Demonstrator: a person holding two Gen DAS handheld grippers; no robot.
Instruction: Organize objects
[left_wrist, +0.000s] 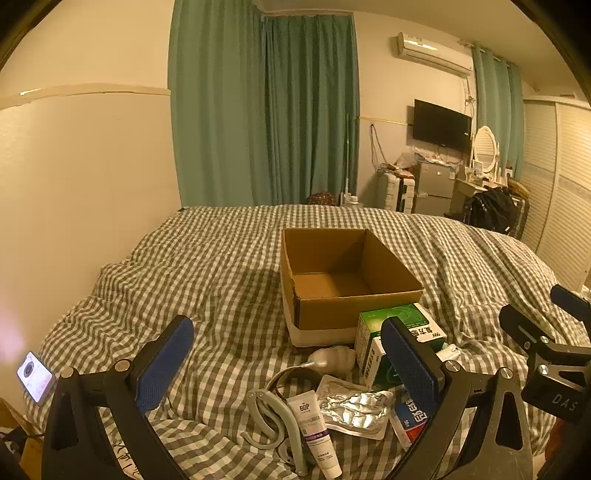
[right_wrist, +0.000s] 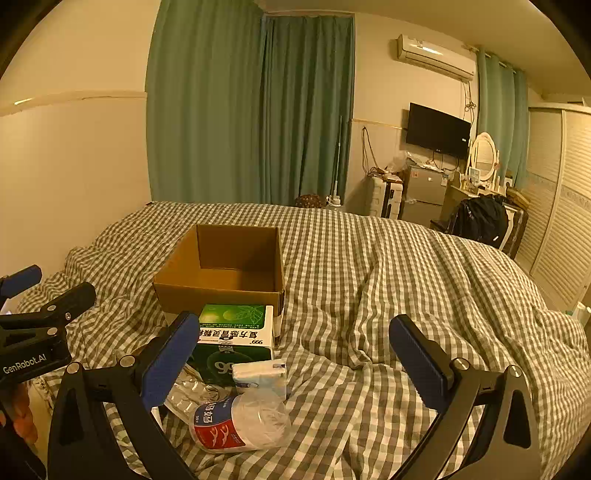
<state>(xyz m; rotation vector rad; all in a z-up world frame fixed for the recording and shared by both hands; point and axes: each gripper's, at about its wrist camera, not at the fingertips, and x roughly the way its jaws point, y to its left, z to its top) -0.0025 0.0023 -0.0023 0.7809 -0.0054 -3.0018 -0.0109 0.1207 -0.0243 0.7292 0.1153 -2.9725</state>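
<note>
Hovering wide open and empty, the left gripper (left_wrist: 288, 365) frames the tube (left_wrist: 314, 430) at lower centre, its long axis running toward the cardboard box (left_wrist: 351, 314) above. Also open and empty, the right gripper (right_wrist: 295, 363) sits further right.

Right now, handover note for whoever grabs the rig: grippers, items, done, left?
Left gripper: open, empty, above the pile.
Right gripper: open, empty.
Cardboard box on the checked bedding: nothing visible inside.
In front of the box: green medicine box, blister pack, tube, plastic bottle, small white packet, grey hook-shaped item.
Done: nothing boxed. Left: everything.
</note>
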